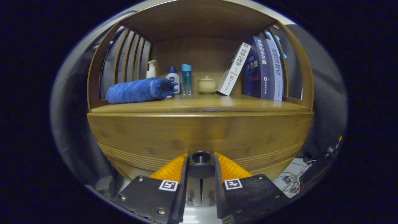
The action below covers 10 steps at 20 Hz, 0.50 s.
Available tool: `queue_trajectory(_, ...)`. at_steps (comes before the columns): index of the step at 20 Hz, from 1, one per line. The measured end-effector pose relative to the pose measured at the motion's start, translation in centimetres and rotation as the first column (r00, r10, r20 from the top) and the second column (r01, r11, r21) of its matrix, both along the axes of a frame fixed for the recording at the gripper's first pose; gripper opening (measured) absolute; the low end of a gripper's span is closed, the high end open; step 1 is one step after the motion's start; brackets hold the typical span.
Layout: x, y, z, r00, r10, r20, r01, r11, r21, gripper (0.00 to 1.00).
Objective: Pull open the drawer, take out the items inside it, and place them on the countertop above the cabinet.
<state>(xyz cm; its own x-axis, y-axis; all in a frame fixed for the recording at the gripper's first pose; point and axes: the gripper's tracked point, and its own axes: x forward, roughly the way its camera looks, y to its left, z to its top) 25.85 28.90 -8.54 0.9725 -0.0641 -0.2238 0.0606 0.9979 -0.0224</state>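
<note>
Tool [201, 160] fingers flank one drawer knob [201, 156] — three books [259, 70] above.

The gripper [201, 165] has textured body plates with silver screws and square black-and-white markers.

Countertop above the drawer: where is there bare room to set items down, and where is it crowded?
The front strip of the countertop is bare, widest ahead of the teapot and books. The back is crowded: blue towel, bottles. The gripper brackets the drawer knob.
</note>
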Motion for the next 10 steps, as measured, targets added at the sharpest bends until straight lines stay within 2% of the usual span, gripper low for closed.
queue_trajectory(3, -0.2, 0.1, -0.1, 1.0, 0.028, -0.006, -0.028, 1.0, -0.001, 0.4)
queue_trajectory(4, -0.4, 0.0, -0.1, 0.999, 0.036, -0.014, -0.036, 0.999, 0.01, 0.34)
queue_trajectory(10, -3.9, -0.3, -0.2, 0.999, 0.024, -0.034, -0.024, 1.0, 0.018, 0.34)
